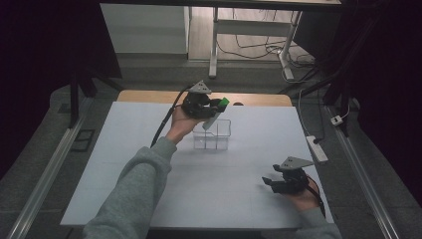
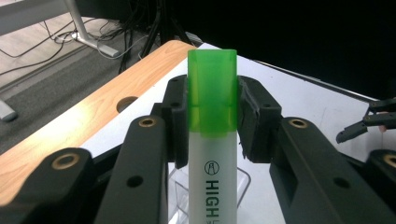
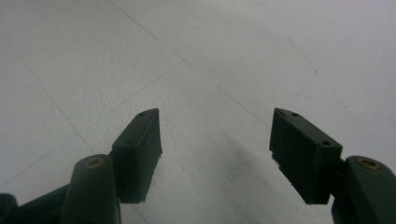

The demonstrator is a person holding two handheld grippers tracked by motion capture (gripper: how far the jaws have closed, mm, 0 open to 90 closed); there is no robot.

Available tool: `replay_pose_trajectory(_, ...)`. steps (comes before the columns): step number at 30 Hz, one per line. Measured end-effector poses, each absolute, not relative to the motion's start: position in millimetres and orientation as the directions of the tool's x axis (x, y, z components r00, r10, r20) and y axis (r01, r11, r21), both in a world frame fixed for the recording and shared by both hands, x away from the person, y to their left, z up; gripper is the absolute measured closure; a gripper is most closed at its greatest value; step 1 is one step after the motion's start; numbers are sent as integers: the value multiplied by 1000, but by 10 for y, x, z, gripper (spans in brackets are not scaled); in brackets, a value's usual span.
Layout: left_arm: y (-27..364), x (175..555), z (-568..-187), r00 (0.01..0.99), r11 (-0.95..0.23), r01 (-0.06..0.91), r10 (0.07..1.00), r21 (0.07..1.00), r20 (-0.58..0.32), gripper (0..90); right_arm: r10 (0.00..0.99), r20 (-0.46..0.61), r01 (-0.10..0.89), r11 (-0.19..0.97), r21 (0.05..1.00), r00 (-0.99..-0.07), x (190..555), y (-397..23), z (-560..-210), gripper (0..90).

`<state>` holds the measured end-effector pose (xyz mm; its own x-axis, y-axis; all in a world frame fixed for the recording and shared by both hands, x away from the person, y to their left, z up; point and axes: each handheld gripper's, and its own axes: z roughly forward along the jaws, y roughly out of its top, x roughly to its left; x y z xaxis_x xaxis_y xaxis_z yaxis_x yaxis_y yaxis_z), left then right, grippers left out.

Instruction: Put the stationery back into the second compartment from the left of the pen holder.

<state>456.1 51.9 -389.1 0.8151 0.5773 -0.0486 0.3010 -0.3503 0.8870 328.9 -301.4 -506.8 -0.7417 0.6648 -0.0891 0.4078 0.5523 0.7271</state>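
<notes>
Highlighter (image 1: pixel 218 110) — a white-barrelled pen with a green cap — sits just above centre of the high view, pinched in the left tongs (image 1: pixel 215 106) directly over the clear plastic box (image 1: pixel 213 134). In the left gripper view the black pads press on either side of the highlighter (image 2: pixel 212 135) near the joint of cap and barrel, and the clear box (image 2: pixel 205 191) shows below and behind the barrel.

Long axis: tilted, green cap up and to the right in the high view, the lower end of the barrel slanting down and to the left toward the box opening. Whether that end has already passed below the rim cannot be judged from these pictures.

Left hand (image 1: pixel 181 122): reached well forward over the white worktop (image 1: pixel 124 164), palm under the gripper, cable trailing toward the left.

Right tongs (image 1: pixel 271 183): spread, nothing between them, resting low near the lower right of the high view, well apart from the box. The right gripper view confirms an open gap over the bare worktop (image 3: pixel 196 60).

Judgement — the left hand is placed for the drop; the coming move turns on the barrel's lower end lining up inside the box walls.
</notes>
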Motion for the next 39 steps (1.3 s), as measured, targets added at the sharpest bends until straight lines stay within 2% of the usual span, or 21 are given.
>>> replay_pose_trajectory(18,446,4736,-4116,821,-334,284,569,899,-48,658,663,-85,411,554,724,-744,3288,-3015,-5076,338)
replay_pose_trajectory(25,452,4757,-4201,812,-355,304,582,884,-46,648,662,-84,411,555,724,-745,3286,-3015,-5077,337)
replay_pose_trajectory(26,463,4753,-4220,811,-356,302,584,884,-42,637,662,-85,411,555,723,-745,3285,-3015,-5075,337)
replay_pose_trajectory(31,518,4717,-4236,809,-366,315,586,876,-46,469,661,-84,409,554,725,-746,3281,-3009,-5072,336)
replay_pose_trajectory(39,649,4678,-4192,816,-362,338,573,869,-79,398,662,-87,410,557,722,-745,3281,-3004,-5071,335)
